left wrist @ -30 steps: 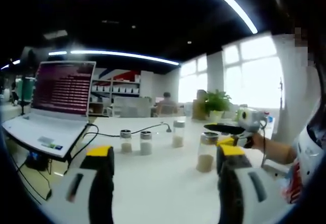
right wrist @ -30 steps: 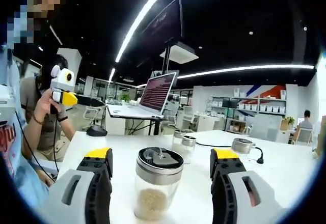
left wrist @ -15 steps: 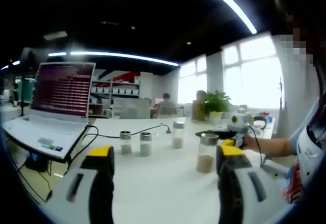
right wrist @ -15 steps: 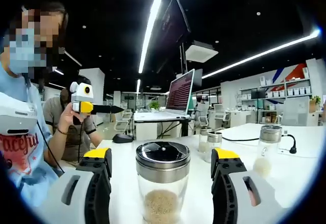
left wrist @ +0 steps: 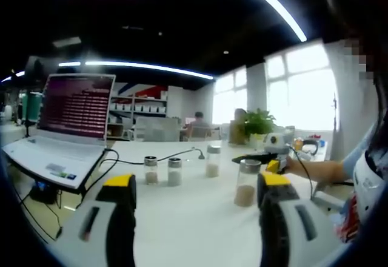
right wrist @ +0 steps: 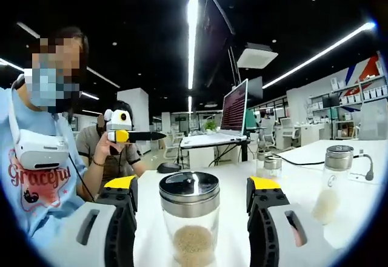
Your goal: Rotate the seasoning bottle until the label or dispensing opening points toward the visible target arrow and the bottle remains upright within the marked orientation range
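Observation:
A glass seasoning bottle [right wrist: 190, 221] with a steel lid and pale grains stands upright on the white table [right wrist: 151, 243]. My right gripper [right wrist: 193, 185] is open, with one jaw on each side of the bottle and a gap at both sides. In the left gripper view the same bottle [left wrist: 246, 183] stands at the right, with the right gripper [left wrist: 271, 153] just behind it in a person's hand. My left gripper [left wrist: 197, 185] is open and empty above the table. In the right gripper view, a hand holds the left gripper [right wrist: 124, 135] up at the far left.
Two small shakers [left wrist: 162, 170] and a taller bottle [left wrist: 212, 160] stand mid-table. An open laptop [left wrist: 66, 127] with a black cable [left wrist: 121, 159] sits at the left. A person in a light blue shirt [right wrist: 36, 176] is close on the left of the right gripper view.
The right gripper view has swung and tilted, and the bottle between its jaws now looks closer and more centred. In the left gripper view the right gripper has shifted left, behind the bottle.

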The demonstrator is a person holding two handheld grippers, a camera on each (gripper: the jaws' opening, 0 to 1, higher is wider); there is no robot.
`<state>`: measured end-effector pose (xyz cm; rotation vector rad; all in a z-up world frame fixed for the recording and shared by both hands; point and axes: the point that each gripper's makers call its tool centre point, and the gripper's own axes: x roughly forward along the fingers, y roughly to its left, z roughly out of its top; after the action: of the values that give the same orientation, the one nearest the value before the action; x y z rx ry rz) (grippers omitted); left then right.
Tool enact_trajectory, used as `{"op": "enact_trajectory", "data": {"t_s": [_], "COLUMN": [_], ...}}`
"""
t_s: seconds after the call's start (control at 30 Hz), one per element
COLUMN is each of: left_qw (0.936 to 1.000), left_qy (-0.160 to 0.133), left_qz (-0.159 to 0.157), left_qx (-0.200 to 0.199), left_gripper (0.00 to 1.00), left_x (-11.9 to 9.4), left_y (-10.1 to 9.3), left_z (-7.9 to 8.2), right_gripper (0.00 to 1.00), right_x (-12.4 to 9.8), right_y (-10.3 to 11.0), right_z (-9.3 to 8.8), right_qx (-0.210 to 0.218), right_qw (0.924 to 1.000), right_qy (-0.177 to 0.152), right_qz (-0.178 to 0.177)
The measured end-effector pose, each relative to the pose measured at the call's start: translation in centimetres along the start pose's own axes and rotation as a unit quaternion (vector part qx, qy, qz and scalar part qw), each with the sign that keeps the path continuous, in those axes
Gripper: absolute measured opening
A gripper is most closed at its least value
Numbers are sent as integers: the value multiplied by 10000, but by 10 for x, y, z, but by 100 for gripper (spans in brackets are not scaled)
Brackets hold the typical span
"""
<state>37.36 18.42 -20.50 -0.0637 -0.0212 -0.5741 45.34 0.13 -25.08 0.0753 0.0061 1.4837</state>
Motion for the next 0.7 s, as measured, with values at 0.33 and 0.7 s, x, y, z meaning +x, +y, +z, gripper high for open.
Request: {"op": "enact_trajectory", "data": {"t_s": [0.33, 0.7], "left_qw": [10000, 10000], "left_qy": [31, 27], "left_qz": [-3, 21], "left_qx": [18, 31], "left_gripper": [87, 87], "left_x": [1, -2], "left_y": [-2, -1], "left_z": [-1, -1], "right_gripper": [65, 41], "right_x": [3, 6], "right_y": [1, 10], "right_z": [-4, 4], "right_qx": [78, 221], "right_qw": [9996, 9979], "right_qy": [-8, -217], "right_qz": [284, 569]}}
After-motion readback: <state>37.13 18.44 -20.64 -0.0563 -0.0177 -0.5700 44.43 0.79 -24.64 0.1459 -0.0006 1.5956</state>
